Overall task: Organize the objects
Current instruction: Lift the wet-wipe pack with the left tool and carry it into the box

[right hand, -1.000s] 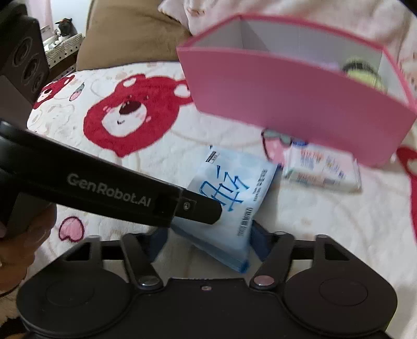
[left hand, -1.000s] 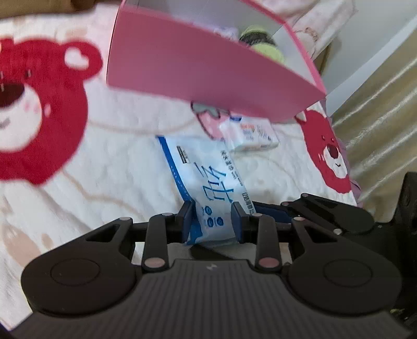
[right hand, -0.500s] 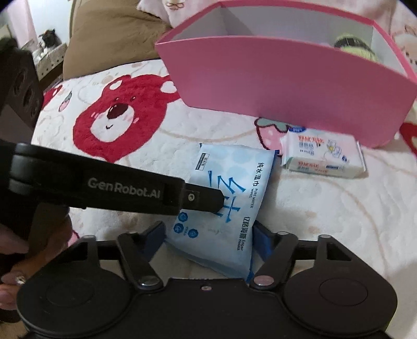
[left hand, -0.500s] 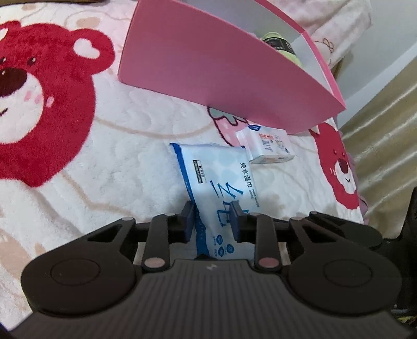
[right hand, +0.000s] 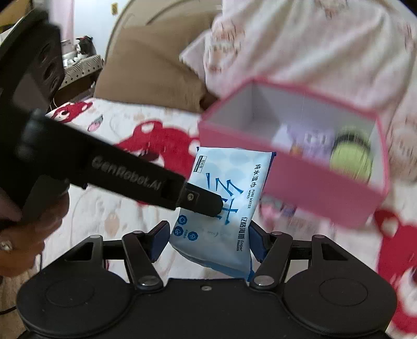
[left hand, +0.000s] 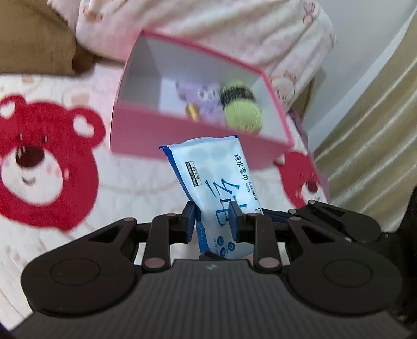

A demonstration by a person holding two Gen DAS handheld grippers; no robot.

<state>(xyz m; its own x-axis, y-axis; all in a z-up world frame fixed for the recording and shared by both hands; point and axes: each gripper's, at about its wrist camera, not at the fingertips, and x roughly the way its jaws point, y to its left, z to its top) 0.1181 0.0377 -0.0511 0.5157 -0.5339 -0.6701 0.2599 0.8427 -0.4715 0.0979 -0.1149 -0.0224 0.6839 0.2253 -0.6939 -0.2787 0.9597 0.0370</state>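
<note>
A light blue pack of wet wipes (left hand: 216,182) is lifted off the blanket, held by both grippers. My left gripper (left hand: 213,221) is shut on its near end. My right gripper (right hand: 208,238) is shut on its lower edge; the pack (right hand: 229,187) stands tilted there, with the left gripper's finger (right hand: 200,199) pressing on its face. The pink box (left hand: 182,130) sits just beyond, open-topped, holding a purple toy (left hand: 202,100) and a green and black round thing (left hand: 242,109). The box also shows in the right wrist view (right hand: 307,182).
A white blanket with red bears (left hand: 39,161) covers the bed. A small white wipes pack (right hand: 284,211), blurred, lies in front of the box. A brown pillow (right hand: 151,83) and a pink-white quilt (left hand: 208,23) lie behind. A wall and curtain (left hand: 378,130) stand to the right.
Both grippers have lifted the blue wipes pack off the blanket and tipped upward, so the inside of the pink box is now in view.
</note>
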